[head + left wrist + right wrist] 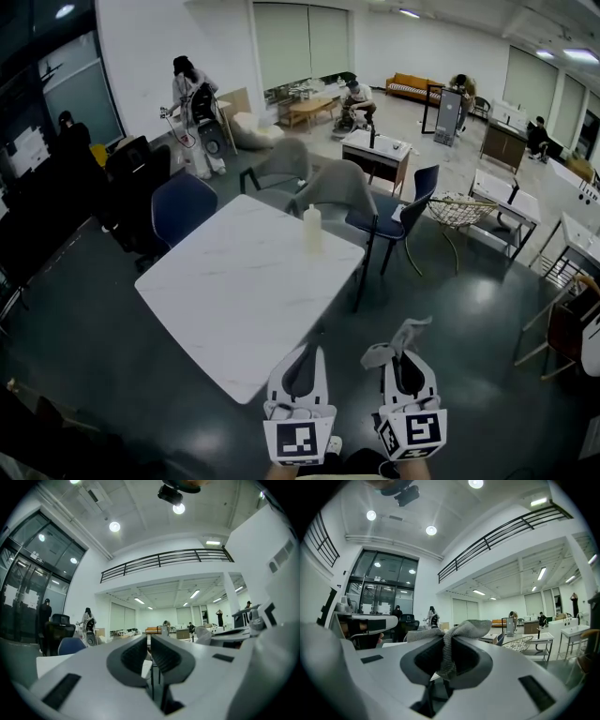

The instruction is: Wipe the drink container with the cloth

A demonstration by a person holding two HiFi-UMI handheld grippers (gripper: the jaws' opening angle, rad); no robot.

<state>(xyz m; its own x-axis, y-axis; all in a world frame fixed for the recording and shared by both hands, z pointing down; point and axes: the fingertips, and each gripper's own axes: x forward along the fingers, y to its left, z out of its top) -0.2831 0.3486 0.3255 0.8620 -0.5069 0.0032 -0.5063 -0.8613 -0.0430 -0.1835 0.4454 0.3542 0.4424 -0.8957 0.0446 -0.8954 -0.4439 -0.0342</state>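
Observation:
A pale, translucent drink bottle (312, 229) stands upright near the far right edge of the white marble table (234, 300). My left gripper (307, 352) hovers off the table's near corner, shut with nothing between its jaws; its own view shows the left gripper (149, 653) with jaws together. My right gripper (405, 345) is beside it, to the right of the table, shut on a grey cloth (398, 340) that sticks out past the tips. In the right gripper view the cloth (451, 634) is pinched in the right gripper (447, 654). Both grippers are well short of the bottle.
Grey chairs (330, 192) and blue chairs (183, 208) stand around the table's far side. A black office chair (131, 178) is at the left. A wire basket chair (461, 212) and more tables lie to the right. Several people are at the room's far end.

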